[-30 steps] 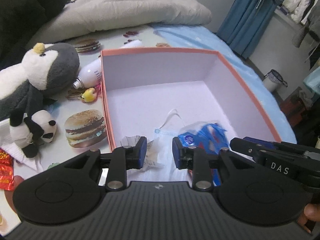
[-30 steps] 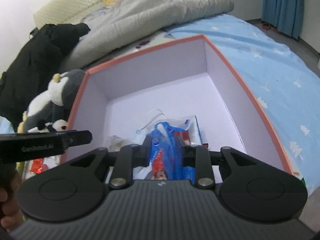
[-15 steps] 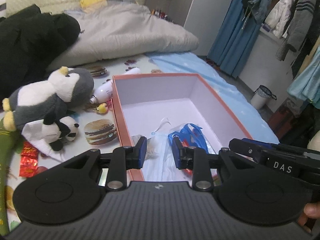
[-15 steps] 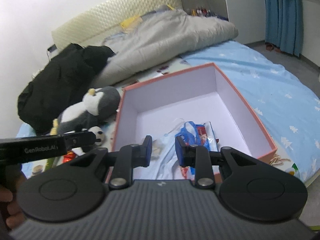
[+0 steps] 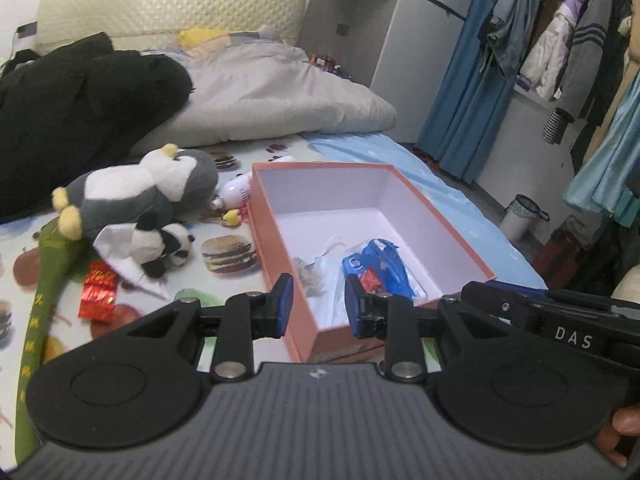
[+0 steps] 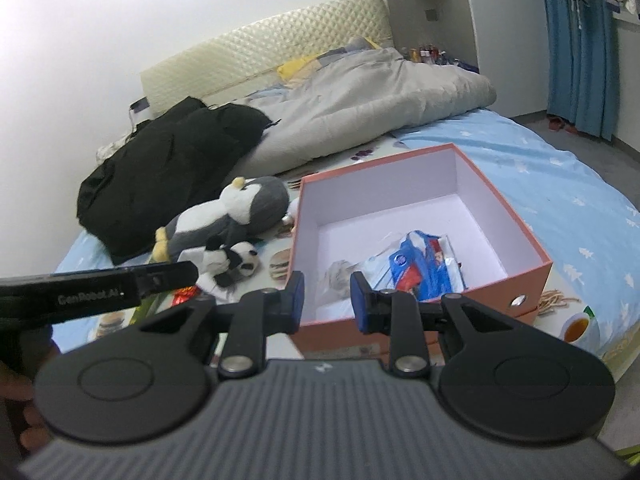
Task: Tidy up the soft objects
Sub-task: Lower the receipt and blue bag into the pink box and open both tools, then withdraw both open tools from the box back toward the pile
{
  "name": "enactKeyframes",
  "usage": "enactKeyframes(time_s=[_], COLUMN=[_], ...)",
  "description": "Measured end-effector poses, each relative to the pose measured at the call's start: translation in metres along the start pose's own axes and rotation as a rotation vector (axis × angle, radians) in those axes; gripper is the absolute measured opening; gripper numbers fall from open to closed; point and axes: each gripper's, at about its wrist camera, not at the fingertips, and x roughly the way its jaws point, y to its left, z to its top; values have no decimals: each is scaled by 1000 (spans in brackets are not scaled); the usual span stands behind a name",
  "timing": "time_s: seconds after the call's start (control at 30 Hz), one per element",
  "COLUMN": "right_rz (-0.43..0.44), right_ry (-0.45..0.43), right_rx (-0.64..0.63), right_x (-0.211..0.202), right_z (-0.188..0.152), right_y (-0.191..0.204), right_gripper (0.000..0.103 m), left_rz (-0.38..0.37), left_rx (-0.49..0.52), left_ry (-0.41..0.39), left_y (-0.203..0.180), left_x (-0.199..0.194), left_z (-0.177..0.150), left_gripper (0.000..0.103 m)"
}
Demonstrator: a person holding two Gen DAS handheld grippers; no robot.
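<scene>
Far left in left wrist view: black jacket (image 5: pixel 80 120) heaped on bed, grey duvet (image 5: pixel 272 100) beside it to the right. In front: green cloth strip (image 5: pixel 44 280) along left edge, red foil packet (image 5: pixel 98 296) just beside it. Grey-white penguin plush (image 5: pixel 144 192) lying on its side, small panda plush (image 5: pixel 160 244) touching its front, resting on white paper (image 5: pixel 120 264). Burger print (image 5: pixel 228 254) on bed sheet, betw. panda and box. White bottle (image 5: pixel 236 194) and small yellow toy (image 5: pixel 232 219) near box's far-left corner.

Centre: pink box (image 5: pixel 272 248), lid off, white inside. In its near part: crumpled grey-white item (image 5: pixel 310 276) at left, white plastic bag (image 5: pixel 334 280) in middle, blue snack packet (image 5: pixel 380 272) at right, all touching each other. Far part of box bare.

Left gripper (image 5: pixel 318 306) raised above near-left corner of box, fingers apart, nothing betw. pads. Right gripper (image 6: pixel 326 300) likewise over near edge of box (image 6: pixel 532 264), fingers apart, holding nothing; penguin plush (image 6: pixel 236 216) and panda plush (image 6: pixel 232 260) seen at its left, blue packet (image 6: pixel 420 268) in box just ahead.

Right side: light-blue sheet (image 6: pixel 560 184), blue curtain (image 5: pixel 460 92), hanging clothes (image 5: pixel 580 40), small bin (image 5: pixel 520 216) on floor.
</scene>
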Motion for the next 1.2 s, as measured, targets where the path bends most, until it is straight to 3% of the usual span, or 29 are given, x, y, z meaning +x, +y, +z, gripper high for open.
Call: enactKeyframes(time_s=[0.1, 0.73, 0.97, 1.2], right_rz=[16, 153, 173, 179], right_ry=[4, 85, 140, 214], right_rx=[-8, -111, -158, -176], right_x=[-3, -1, 18, 61], right_z=[-11, -60, -72, -75], right_y=[9, 69, 89, 102], right_gripper=[30, 30, 30, 30], left_rz=[18, 168, 218, 255], left_rx=[-16, -102, -156, -234], left_ry=[-10, -48, -28, 27], left_y=[8, 71, 103, 141], left_x=[-14, -62, -54, -18], left_z=[-14, -73, -87, -96], left_gripper=[41, 49, 53, 53])
